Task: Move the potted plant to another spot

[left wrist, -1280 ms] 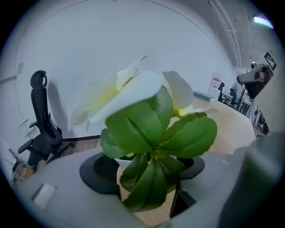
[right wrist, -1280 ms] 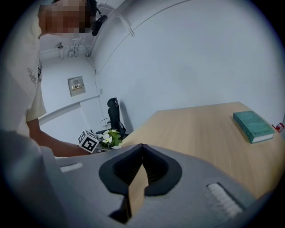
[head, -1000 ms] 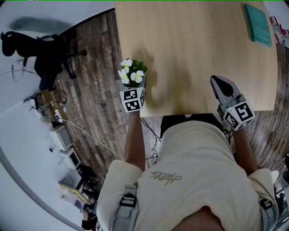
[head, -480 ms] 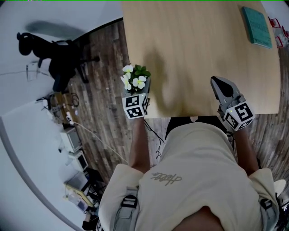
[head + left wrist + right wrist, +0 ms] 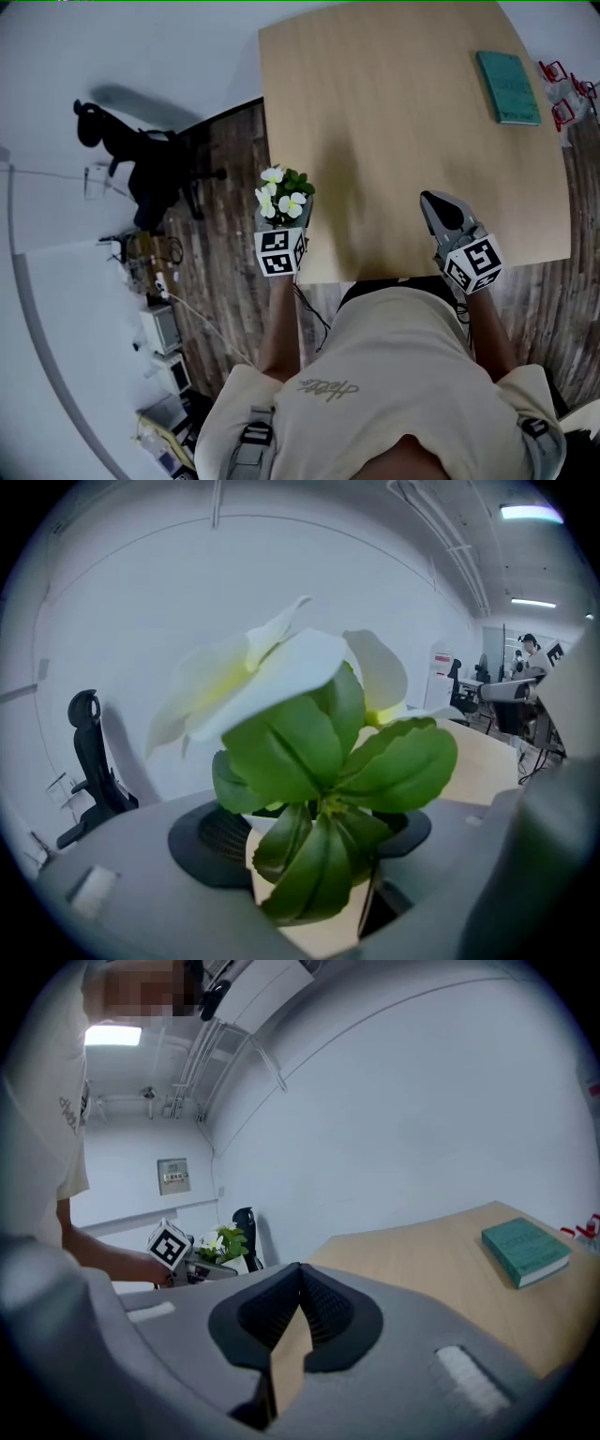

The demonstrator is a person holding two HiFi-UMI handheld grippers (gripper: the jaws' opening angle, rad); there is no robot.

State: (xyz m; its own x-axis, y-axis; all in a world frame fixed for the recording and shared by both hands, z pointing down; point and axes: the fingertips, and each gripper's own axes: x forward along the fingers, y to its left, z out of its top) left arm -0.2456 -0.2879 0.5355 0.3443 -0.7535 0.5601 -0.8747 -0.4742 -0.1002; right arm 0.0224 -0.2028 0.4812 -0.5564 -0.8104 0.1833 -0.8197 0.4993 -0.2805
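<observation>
The potted plant (image 5: 284,195), white flowers and green leaves in a small pale pot, hangs in the air over the front left corner of the wooden table (image 5: 403,112). My left gripper (image 5: 289,216) is shut on its pot. In the left gripper view the leaves (image 5: 323,761) fill the middle, and the pot (image 5: 272,834) sits between the two grey jaws. My right gripper (image 5: 429,202) is shut and holds nothing, over the table's front edge on the right; its tips (image 5: 300,1269) meet. From the right gripper view the plant (image 5: 225,1241) shows far off to the left.
A teal book (image 5: 508,86) lies at the table's far right; the right gripper view shows the book (image 5: 525,1251) too. A black office chair (image 5: 141,159) stands on the wood floor to the left. Boxes and cables (image 5: 155,319) clutter the floor by the wall. Red clips (image 5: 561,80) sit beyond the table's right edge.
My left gripper has risen with the plant, which now hangs higher over the table's corner. My right gripper has lifted slightly. The head view has shifted and shows more of the table.
</observation>
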